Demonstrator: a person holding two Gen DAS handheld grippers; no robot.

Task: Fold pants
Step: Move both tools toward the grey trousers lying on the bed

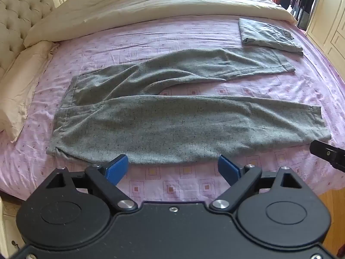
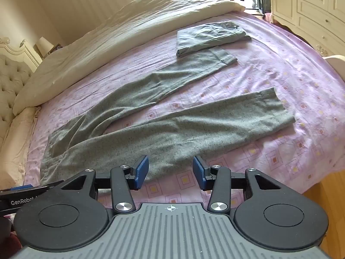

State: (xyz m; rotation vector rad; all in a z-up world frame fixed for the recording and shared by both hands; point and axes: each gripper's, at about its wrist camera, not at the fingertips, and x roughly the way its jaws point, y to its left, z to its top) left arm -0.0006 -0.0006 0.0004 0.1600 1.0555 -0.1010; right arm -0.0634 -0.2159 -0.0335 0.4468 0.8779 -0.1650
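- left gripper (image 1: 173,169), right gripper (image 2: 170,172): jaws apart, holding nothing
- grey pants (image 1: 172,127) spread on pink bedsheet (image 1: 151,41)
- folded grey garment (image 1: 267,35) near cream duvet (image 1: 151,4)
- cream wardrobe (image 2: 312,6) beyond bed

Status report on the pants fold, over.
Left tool and right tool open, empty. Grey pants spread flat on bed, legs apart, unfolded. Folded garment beyond far leg, clear.

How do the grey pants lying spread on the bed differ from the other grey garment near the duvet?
The speckled grey pants lie unfolded, both legs stretched apart across the pink sheet; the folded grey garment is a compact rectangle. The pants' cloth is darker and flecked; the folded garment looks smoother and paler. The pants lie nearest the open left gripper and open right gripper; the folded garment lies farther back. Both are grey and rest on the sheet.
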